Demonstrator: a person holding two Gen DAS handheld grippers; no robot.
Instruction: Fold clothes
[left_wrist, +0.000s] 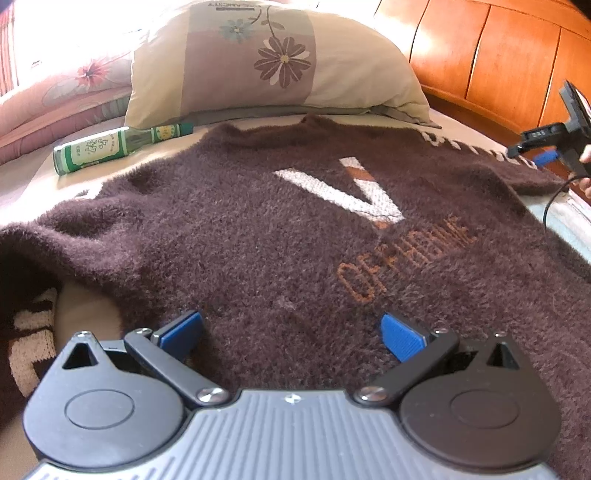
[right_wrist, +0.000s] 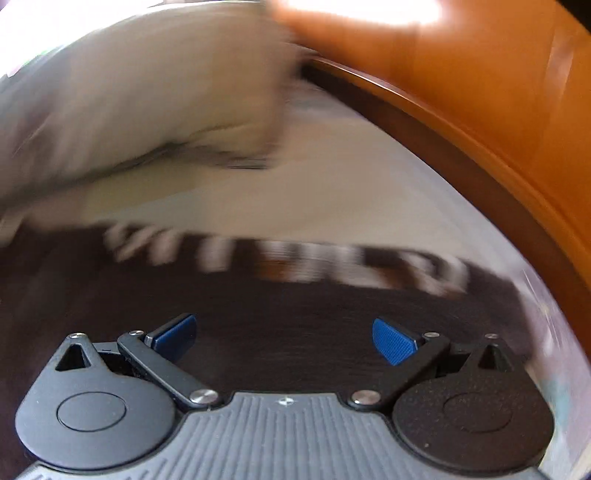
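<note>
Brown fuzzy sweater (left_wrist: 258, 229) flat, green bottle (left_wrist: 110, 147) in left view only, right view blurred, both tools (left_wrist: 291, 332) (right_wrist: 284, 338) spread wide

Daylight glare top-left | right view motion-blurred, perhaps overexposed | fisheye edges

We count one brown fuzzy sweater (left_wrist: 258, 229) spread on one bed (left_wrist: 33, 173). We count one green bottle (left_wrist: 110, 149) lying beside it. Pillows: one floral pillow (left_wrist: 266, 62) in plain sight, with one grey pillow edge (left_wrist: 295, 112) showing beneath it; we cannot tell whether that edge is a separate pillow. We count one pink floral quilt (left_wrist: 66, 85) and one wooden headboard (left_wrist: 498, 62). Grippers: two, the left gripper (left_wrist: 291, 334) and the right gripper (right_wrist: 284, 338), each with two blue pads.
</note>
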